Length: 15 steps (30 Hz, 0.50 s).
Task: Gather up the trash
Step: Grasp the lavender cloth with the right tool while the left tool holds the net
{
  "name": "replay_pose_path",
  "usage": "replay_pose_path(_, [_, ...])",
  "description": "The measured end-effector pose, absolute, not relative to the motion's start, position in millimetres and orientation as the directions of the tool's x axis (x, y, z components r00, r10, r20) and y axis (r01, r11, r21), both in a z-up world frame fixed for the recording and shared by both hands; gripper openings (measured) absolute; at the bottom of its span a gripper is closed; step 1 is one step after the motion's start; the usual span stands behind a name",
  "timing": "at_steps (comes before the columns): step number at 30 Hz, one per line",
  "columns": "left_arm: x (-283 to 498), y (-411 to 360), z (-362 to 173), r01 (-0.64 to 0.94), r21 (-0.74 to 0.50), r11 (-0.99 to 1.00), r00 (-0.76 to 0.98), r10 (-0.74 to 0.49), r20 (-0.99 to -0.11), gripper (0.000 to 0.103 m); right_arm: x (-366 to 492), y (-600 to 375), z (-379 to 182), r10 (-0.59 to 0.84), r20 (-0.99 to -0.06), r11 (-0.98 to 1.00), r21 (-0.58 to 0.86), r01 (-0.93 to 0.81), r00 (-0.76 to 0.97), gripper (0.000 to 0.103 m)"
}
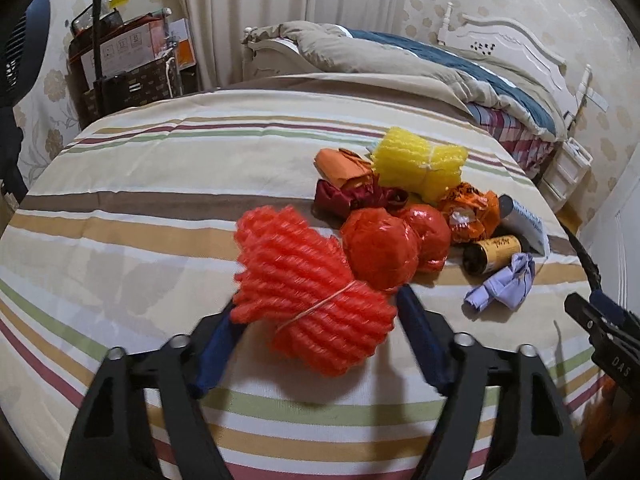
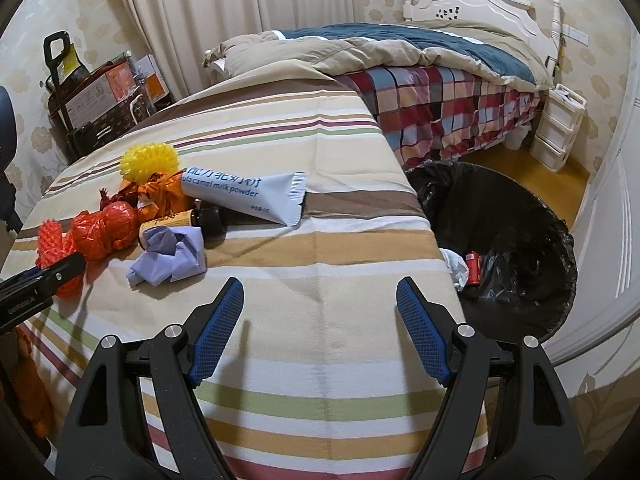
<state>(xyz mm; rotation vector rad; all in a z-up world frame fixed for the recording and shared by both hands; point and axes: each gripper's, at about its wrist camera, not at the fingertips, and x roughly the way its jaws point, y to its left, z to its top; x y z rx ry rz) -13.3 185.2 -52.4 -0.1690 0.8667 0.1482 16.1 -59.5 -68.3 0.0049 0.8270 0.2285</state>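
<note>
I am working over the striped table cover (image 2: 320, 216), with the black-lined trash bin (image 2: 520, 216) standing just off its right edge; some white paper and a red can already lie inside it. The step in hand, as I judge it, is picking up the next piece of trash: the orange foam net bundle (image 1: 312, 296), tied with a rubber band, which lies on the cloth at the near end of the pile.

My left gripper (image 1: 316, 320) brackets that bundle. The left pad seems to touch the foam, but the right one looks just clear, so I take the jaws as apart and not yet clamped. Next I need to close until the soft foam gives, lift, and carry it across to the bin.

My right gripper (image 2: 320, 320) hangs over bare cloth, jaws apart and empty.

Behind the bundle lie two red plastic wads (image 1: 396, 244), touching it, so a careless lift may drag them. Further on sit a yellow foam net (image 1: 420, 164), orange wrappers (image 1: 472, 212), the milk powder pouch (image 2: 248, 196), a small brown bottle (image 1: 492, 252) and a crumpled lilac paper (image 1: 504, 284), which lies on my path to the bin.
</note>
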Motion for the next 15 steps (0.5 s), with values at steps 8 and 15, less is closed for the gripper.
replay_pose_path(8, [-19.4,189.6,-52.9,-0.181,-0.108,0.978,0.644,0.035,-0.764,0.055,14.1,-52.3,-68.1,0.211,-0.731,0.972,0.088,-0.217,0.649,0.077])
replay_pose_path(15, [-29.8,195.0,-51.2,-0.19,-0.09,0.978,0.652,0.057,-0.756,0.054,10.1,-37.1,-66.6,0.233,-0.734,0.963,0.084,-0.255,0.638,0.077])
